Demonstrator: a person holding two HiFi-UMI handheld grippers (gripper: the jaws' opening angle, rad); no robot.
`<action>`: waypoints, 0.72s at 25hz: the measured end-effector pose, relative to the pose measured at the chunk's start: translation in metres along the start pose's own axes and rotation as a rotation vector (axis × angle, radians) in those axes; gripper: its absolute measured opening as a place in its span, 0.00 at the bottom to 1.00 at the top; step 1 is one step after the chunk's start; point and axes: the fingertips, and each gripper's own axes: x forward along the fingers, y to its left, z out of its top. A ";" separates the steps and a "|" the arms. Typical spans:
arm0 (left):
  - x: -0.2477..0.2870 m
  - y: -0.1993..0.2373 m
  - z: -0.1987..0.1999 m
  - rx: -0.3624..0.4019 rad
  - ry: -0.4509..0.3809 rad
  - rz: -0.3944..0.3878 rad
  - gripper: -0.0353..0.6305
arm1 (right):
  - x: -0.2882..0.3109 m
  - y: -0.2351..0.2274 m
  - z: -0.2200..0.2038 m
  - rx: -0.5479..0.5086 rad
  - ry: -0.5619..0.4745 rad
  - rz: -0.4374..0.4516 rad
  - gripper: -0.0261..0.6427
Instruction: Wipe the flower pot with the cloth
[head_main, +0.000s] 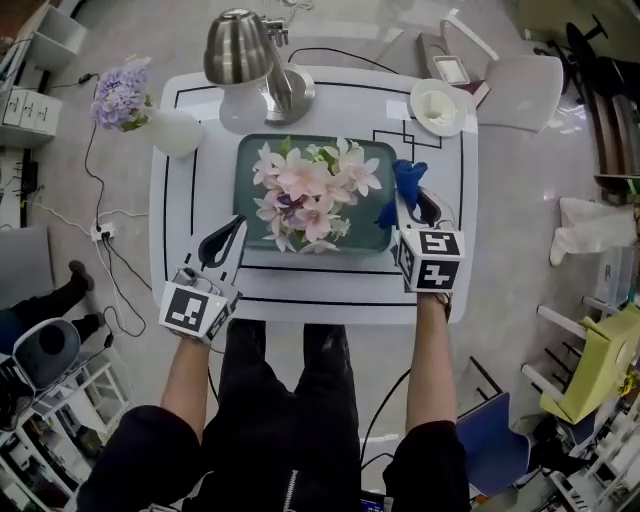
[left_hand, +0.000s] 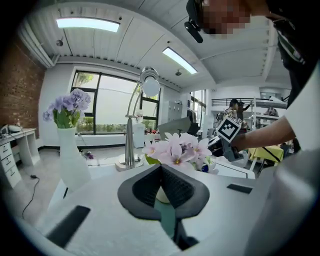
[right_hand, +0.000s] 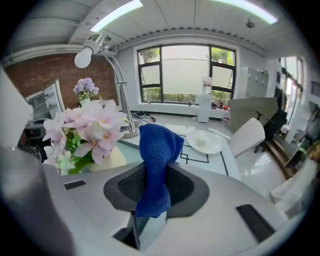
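Pink flowers (head_main: 310, 190) stand on a teal tray (head_main: 250, 160) at the table's middle, and in the head view they hide their pot. The cream flower pot (right_hand: 112, 159) shows below the blooms in the right gripper view. My right gripper (head_main: 412, 205) is at the tray's right edge, shut on a blue cloth (head_main: 405, 182) that sticks up from its jaws (right_hand: 152, 150). My left gripper (head_main: 238, 222) rests at the tray's front left corner, with its jaws together and nothing in them (left_hand: 161, 167). It points at the flowers (left_hand: 177, 147).
A chrome desk lamp (head_main: 245, 50) stands behind the tray. A white vase (head_main: 175, 130) with purple flowers (head_main: 120, 95) is at the back left corner. A white dish (head_main: 440, 105) sits at the back right, with a white chair (head_main: 525, 90) beyond it.
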 end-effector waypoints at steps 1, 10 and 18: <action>0.000 -0.002 -0.001 -0.002 0.012 0.021 0.06 | 0.010 0.002 0.007 0.009 -0.011 0.059 0.18; 0.010 -0.004 -0.005 0.003 0.062 0.107 0.06 | 0.082 0.044 0.057 0.025 -0.040 0.353 0.18; 0.008 0.018 -0.007 -0.007 0.065 0.154 0.06 | 0.106 0.078 0.046 -0.017 0.016 0.463 0.18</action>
